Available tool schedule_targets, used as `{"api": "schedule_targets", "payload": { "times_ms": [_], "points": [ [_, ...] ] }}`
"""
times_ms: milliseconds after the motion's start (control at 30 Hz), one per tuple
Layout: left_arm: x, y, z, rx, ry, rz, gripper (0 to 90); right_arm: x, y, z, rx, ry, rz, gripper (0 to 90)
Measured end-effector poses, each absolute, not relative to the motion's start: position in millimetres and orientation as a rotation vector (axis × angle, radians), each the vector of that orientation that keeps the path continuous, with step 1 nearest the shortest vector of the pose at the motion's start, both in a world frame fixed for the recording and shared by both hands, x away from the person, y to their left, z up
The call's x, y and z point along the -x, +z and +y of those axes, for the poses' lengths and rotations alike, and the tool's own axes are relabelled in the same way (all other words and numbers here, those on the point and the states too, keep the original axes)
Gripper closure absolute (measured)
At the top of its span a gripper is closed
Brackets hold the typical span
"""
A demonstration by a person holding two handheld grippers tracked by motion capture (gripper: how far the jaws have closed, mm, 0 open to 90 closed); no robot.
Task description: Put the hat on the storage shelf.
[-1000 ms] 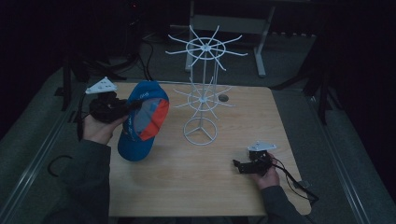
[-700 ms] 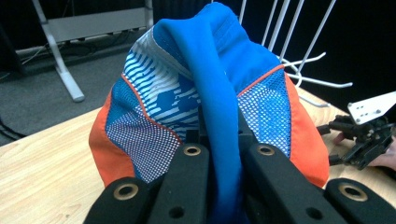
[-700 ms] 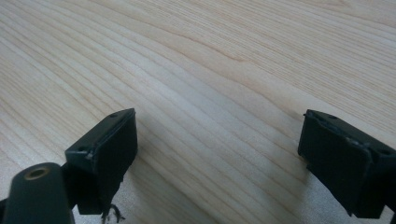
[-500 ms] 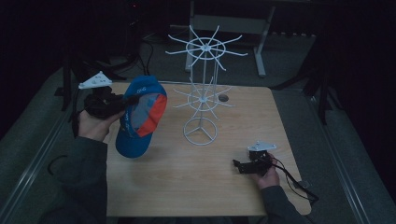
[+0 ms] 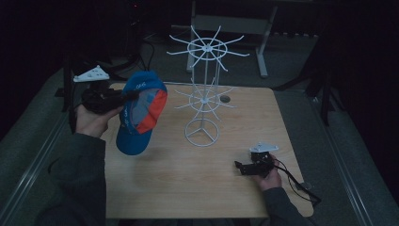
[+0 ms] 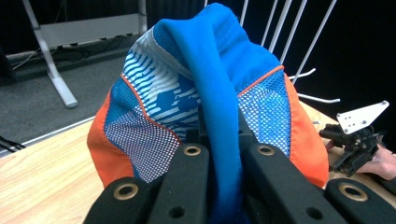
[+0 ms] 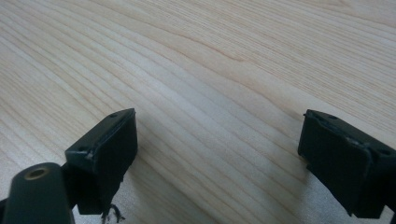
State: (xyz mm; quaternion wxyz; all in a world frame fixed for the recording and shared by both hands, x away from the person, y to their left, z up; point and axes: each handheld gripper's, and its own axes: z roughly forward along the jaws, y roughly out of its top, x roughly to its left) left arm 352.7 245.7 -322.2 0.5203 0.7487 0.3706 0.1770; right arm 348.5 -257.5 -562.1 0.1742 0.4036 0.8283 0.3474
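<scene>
Cap point(image 5: 140, 113) held off the table point(image 5: 188, 188) at left, beside the rack point(image 5: 203, 94).
Left gripper point(image 5: 123, 98) is clamped on a thin fold of soft blue fabric; perforated mesh and orange panels hang loose below. Slip from so small a pinch is judged possible, and the limp crown could be snagged on the white wire spokes. Right gripper point(image 7: 219, 154), jaws wide apart, is rested empty on pale wood grain.

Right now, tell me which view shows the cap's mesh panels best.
The left gripper view: the cap is close up, its blue-and-white mesh clear, pinched in the left hand-held gripper. The high view shows the cap small and dim.
</scene>
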Motion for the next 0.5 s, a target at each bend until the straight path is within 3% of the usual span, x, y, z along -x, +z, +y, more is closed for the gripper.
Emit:
{"api": "schedule_targets", "payload": {
  "times_ms": [500],
  "points": [
    [-364,-322,253,-1.729,0.299,0.863,89.7,-349,-562,-258,-1.143,0.986,2.348,11.7]
  ]
}}
